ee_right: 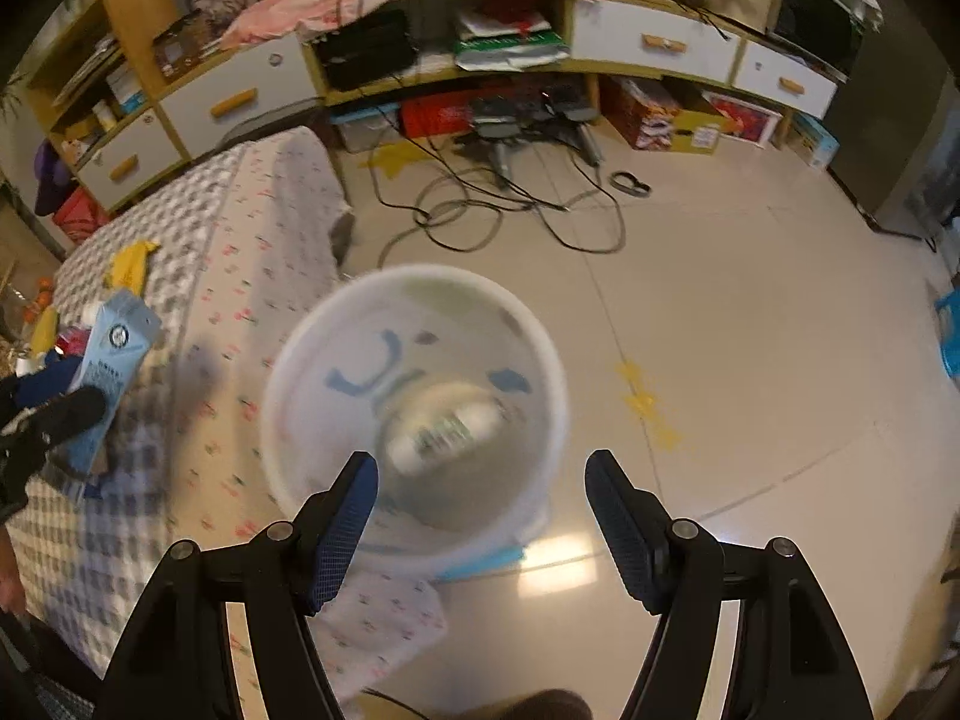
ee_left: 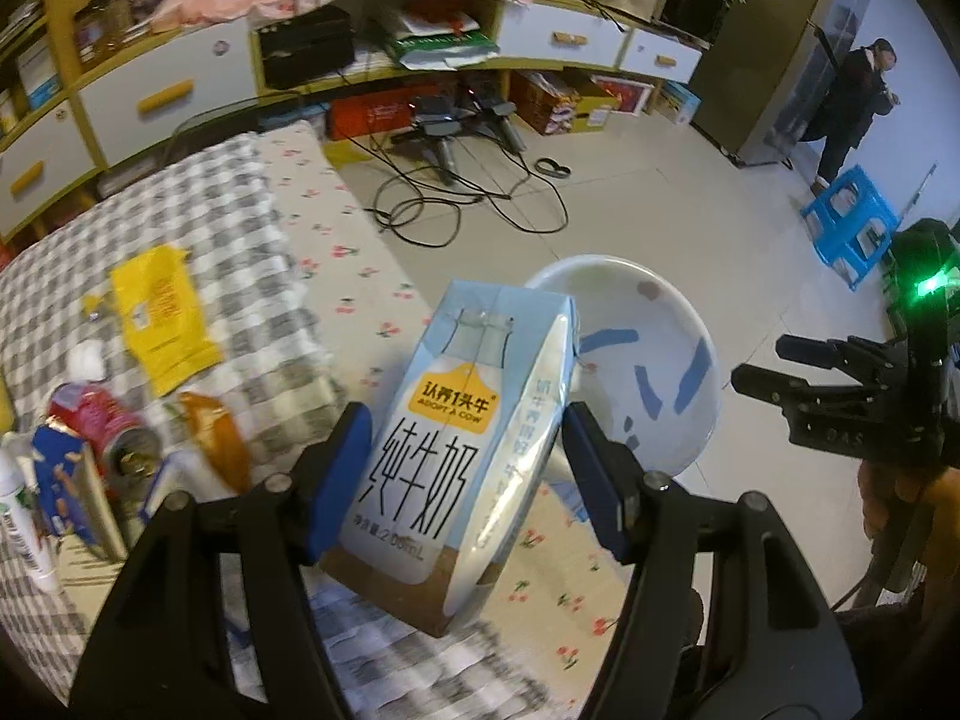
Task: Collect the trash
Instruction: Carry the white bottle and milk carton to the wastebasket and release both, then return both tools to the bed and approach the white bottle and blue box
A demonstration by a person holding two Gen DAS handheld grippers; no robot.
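Note:
My left gripper (ee_left: 465,468) is shut on a light blue milk carton (ee_left: 456,450) and holds it above the table's edge, next to the white trash bin (ee_left: 660,360). The carton (ee_right: 114,354) and the left gripper (ee_right: 54,414) also show at the left of the right wrist view. My right gripper (ee_right: 480,516) is open and empty, above the near rim of the bin (ee_right: 414,414). A bottle (ee_right: 444,432) lies inside the bin. My right gripper (ee_left: 840,390) also shows at the right of the left wrist view.
On the checkered tablecloth (ee_left: 210,228) lie a yellow wrapper (ee_left: 159,318), a crushed red can (ee_left: 108,426), a blue snack box (ee_left: 66,492) and an orange-brown wrapper (ee_left: 216,438). Cables (ee_left: 468,192) lie on the floor. A blue stool (ee_left: 852,228) and a person (ee_left: 852,102) are at the right.

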